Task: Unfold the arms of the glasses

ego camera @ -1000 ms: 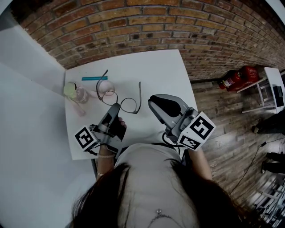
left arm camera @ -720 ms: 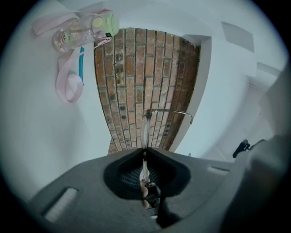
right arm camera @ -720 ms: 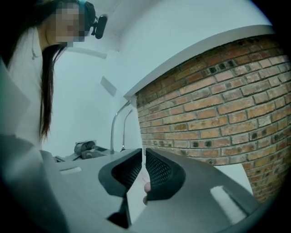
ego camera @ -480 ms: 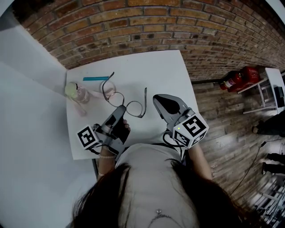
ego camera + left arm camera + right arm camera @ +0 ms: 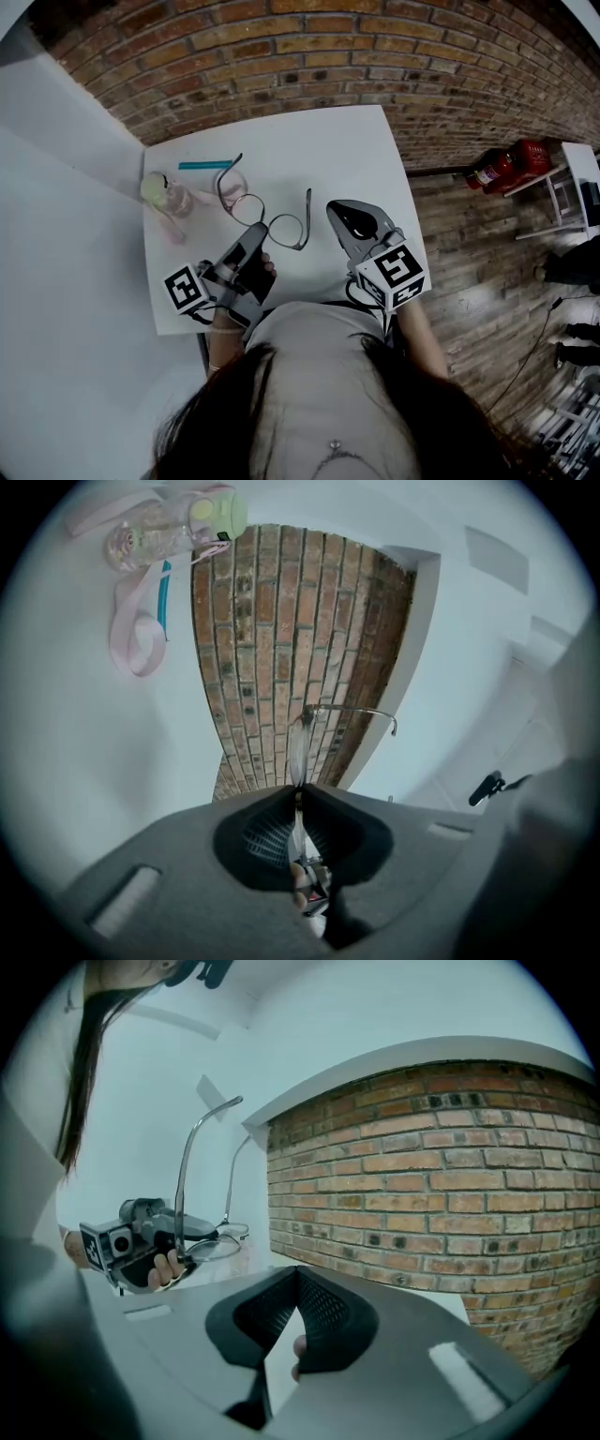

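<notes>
The fingers of the left gripper are pressed together on the thin rim of the glasses, which is seen edge-on running down into the narrow slit between the ribbed, dark rubbery pads. In the head view the left gripper is seen at the near edge of the glasses, between the two lenses or just beside the bridge. Both arms are unfolded and stand out from the frame as slim, dark, slightly curved rods with hooked ends. The lenses are clear and rounded in a fine wire-like rim. Whether the frame touches the worktop or is held just above it cannot be told.

The fingers of the right gripper are closed tip to tip, with nothing held between them; their inner faces are dark and finely ribbed, and the body is smooth grey plastic. In the head view the right gripper is placed just to the right of the glasses, apart from them.

The worktop is smooth, matt and white. On its far left part a small clear bottle with a pale green cap is seen, with a pink looped strap and a slim teal stick beside it. A rough red brick wall is seen behind the worktop.
</notes>
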